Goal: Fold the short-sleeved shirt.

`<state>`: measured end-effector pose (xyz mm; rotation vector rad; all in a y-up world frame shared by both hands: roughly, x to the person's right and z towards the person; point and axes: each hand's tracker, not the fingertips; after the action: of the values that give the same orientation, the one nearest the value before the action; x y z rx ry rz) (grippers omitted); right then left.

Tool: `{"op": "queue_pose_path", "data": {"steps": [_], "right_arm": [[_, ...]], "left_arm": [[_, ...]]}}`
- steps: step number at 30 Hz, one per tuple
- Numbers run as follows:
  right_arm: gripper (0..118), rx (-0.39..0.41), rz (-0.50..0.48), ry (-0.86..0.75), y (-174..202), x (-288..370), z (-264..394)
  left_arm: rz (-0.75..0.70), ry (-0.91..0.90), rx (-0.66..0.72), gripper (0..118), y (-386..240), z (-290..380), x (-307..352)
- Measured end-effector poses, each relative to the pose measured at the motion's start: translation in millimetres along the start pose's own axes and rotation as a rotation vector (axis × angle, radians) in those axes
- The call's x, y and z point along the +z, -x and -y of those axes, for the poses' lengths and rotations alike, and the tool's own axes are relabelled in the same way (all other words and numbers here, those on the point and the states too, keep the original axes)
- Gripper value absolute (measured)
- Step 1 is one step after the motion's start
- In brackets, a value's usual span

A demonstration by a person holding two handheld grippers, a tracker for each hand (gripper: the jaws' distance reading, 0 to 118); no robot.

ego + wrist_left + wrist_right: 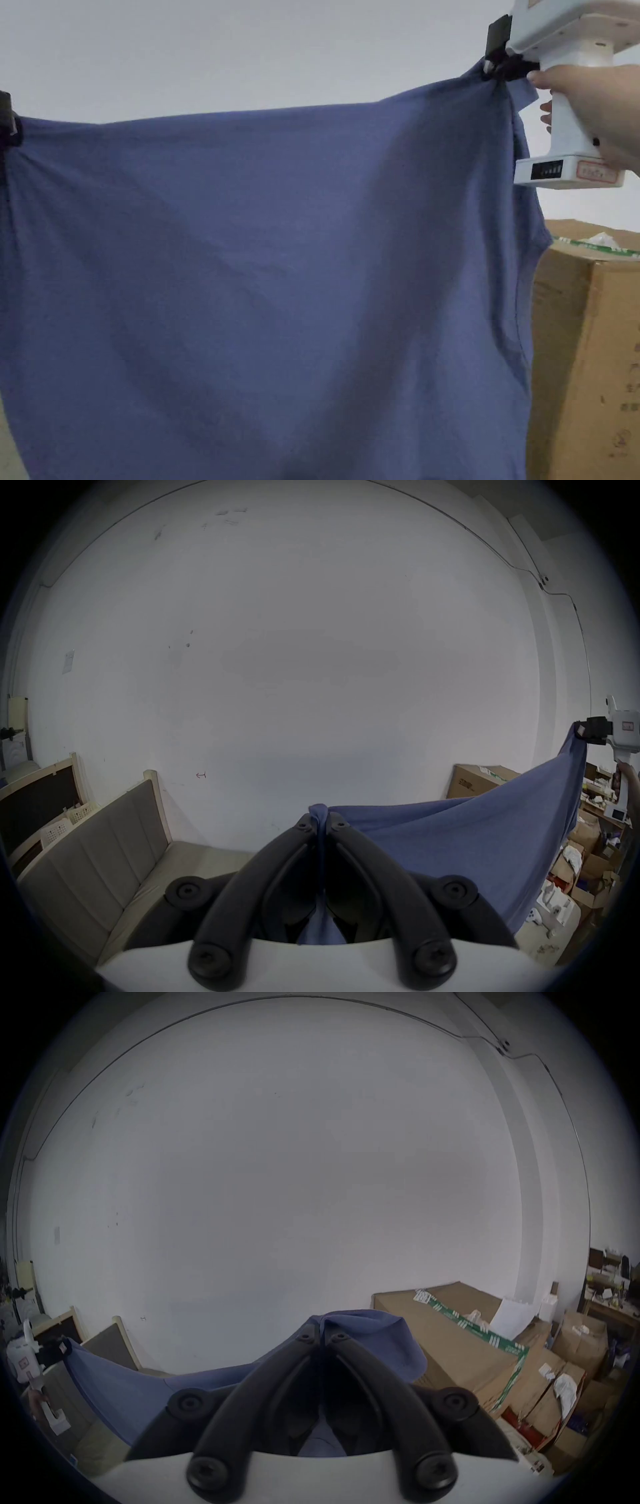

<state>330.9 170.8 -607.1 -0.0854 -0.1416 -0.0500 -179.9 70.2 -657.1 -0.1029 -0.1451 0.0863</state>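
A blue short-sleeved shirt point(269, 281) hangs spread in the air in front of me, held up by two corners of its top edge. My right gripper point(500, 62) is shut on the upper right corner, a hand around its white handle. My left gripper point(7, 125) pinches the upper left corner at the picture's edge. In the left gripper view the black jaws are closed with blue cloth point(320, 814) bunched between them, and the shirt point(467, 843) stretches off to the right gripper point(585, 734). In the right gripper view the jaws clamp a fold of the shirt point(363, 1324).
A white wall stands behind the shirt. Stacked cardboard boxes point(587, 350) are at the right, also seen as boxes point(485, 1345) in the right gripper view. A padded bench point(104, 854) with wooden frames runs along the wall on the left.
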Motion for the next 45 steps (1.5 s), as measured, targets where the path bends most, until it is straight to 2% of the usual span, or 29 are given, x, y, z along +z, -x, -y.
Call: {"op": "queue_pose_path", "data": {"steps": [4, 8, 10, 11, 12, 14, 16, 19, 23, 24, 29, 33, 39, 42, 43, 44, 45], "right_arm": [[0, 0.039, 0.013, -0.001, 5.7, -18.6, 17.0], [0, 0.025, -0.006, 0.049, 6.3, -43.6, 81.6], [0, -0.024, -0.021, 0.102, 5.5, -52.8, 139.8], [0, -0.058, -0.042, 0.141, -9.0, -88.8, 152.1], [0, -0.089, -0.046, 0.182, -12.3, -94.9, 185.1], [0, -0.118, -0.039, 0.345, -19.1, -97.0, 259.8], [0, -0.140, -0.051, 0.455, -26.3, -78.7, 337.2], [0, -0.100, -0.079, 0.639, -36.0, -28.3, 434.1], [0, -0.071, -0.100, 0.785, -65.2, 70.0, 516.4], [0, -0.087, -0.105, 0.816, -75.7, 97.7, 526.6], [0, -0.113, -0.119, 0.854, -120.4, 218.5, 540.4], [0, -0.216, -0.147, 0.899, -135.7, 278.8, 553.2], [0, -0.215, -0.137, 1.026, -137.6, 301.2, 591.9], [0, -0.135, -0.107, 1.086, -130.9, 300.4, 607.6], [1, -0.104, -0.107, 1.103, -127.4, 298.7, 611.5], [8, -0.098, -0.107, 1.109, -125.0, 297.0, 612.1], [31, -0.094, -0.113, 1.123, -123.1, 294.5, 611.1]], "left_arm": [[-0.038, -0.016, -0.029, 2, 6.0, 3.4, -31.3], [-0.064, 0.005, -0.050, 2, 14.4, 38.2, -54.0], [-0.075, 0.086, -0.036, 2, 17.6, 77.9, -61.7], [-0.073, 0.136, -0.032, 2, 20.1, 100.0, -64.2], [-0.063, 0.187, -0.020, 2, 23.4, 129.1, -65.4], [-0.023, 0.338, -0.001, 2, 29.4, 190.5, -63.5], [0.016, 0.461, -0.008, 2, 31.1, 259.4, -45.0], [0.050, 0.623, 0.012, 2, 33.4, 349.0, 8.4], [0.062, 0.758, 0.073, 2, 46.0, 422.1, 104.7], [0.073, 0.784, 0.105, 2, 51.2, 431.2, 130.3], [0.120, 0.837, 0.052, 2, 67.3, 444.9, 233.9], [0.138, 0.866, 0.052, 2, 62.4, 451.8, 293.7], [0.150, 0.977, 0.029, 2, 62.8, 477.8, 327.7], [0.163, 1.034, 0.031, 2, 67.1, 493.1, 330.8], [0.166, 1.057, 0.047, 4, 68.1, 497.3, 329.7], [0.170, 1.083, 0.065, 18, 69.0, 500.1, 327.3], [0.167, 1.135, 0.099, 47, 70.1, 503.4, 325.3]]}}
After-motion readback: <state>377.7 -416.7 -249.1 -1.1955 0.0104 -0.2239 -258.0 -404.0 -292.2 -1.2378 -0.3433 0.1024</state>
